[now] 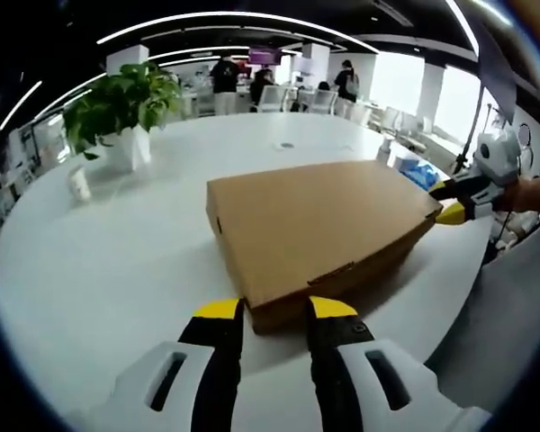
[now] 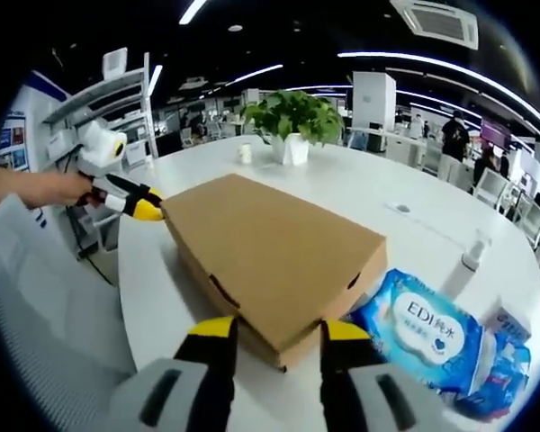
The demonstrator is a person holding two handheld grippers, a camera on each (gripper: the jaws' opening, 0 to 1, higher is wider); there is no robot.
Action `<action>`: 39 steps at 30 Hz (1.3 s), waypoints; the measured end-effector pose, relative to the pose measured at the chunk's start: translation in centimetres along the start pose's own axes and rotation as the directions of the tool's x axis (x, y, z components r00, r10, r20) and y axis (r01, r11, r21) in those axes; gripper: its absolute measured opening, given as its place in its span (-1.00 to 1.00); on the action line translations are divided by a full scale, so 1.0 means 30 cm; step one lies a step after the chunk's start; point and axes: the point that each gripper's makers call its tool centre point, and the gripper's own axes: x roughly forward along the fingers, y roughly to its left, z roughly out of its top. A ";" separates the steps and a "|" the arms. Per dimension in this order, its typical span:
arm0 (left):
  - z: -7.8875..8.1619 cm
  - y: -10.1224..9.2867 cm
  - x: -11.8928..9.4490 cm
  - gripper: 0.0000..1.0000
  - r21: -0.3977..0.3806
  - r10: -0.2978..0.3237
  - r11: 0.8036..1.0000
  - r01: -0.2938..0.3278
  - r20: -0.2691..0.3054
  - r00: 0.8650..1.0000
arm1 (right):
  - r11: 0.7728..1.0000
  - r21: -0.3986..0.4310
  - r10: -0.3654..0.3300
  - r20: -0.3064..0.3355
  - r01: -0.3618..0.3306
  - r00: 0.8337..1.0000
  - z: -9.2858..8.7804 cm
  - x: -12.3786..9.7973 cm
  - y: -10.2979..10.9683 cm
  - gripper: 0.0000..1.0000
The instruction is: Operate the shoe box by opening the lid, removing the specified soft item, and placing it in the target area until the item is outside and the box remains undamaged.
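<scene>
A closed brown cardboard shoe box (image 1: 315,225) lies flat on the round white table (image 1: 117,261). In the left gripper view my left gripper (image 1: 274,310) stands open, its yellow-tipped jaws on either side of the box's near corner. My right gripper (image 1: 452,200) reaches the opposite corner from the right, held by a hand. In the right gripper view the box (image 2: 270,243) has its lid down, and my right gripper (image 2: 279,328) is open astride its near corner. The left gripper (image 2: 142,205) touches the far-left corner. The box's contents are hidden.
A blue wet-wipes pack (image 2: 432,337) lies right of the box, with a small bottle (image 2: 472,252) beyond it. A potted plant (image 1: 121,112) and a white cup (image 1: 78,184) stand further along the table. Chairs, shelves and people fill the office behind.
</scene>
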 end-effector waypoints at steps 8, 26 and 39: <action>0.009 0.010 0.009 -0.46 -0.005 0.004 1.000 -0.004 0.010 1.000 | 1.000 -0.008 -0.017 -0.020 0.017 1.000 -0.019 0.017 0.000 -0.35; 0.068 0.069 0.076 -0.47 -0.020 0.001 1.000 -0.001 -0.004 1.000 | 1.000 0.001 -0.017 -0.025 0.017 1.000 0.031 0.074 -0.060 -0.35; 0.124 0.105 0.137 -0.47 -0.038 0.003 0.999 -0.004 -0.013 1.000 | 0.999 0.042 -0.029 -0.006 0.029 1.000 0.076 0.123 -0.125 -0.34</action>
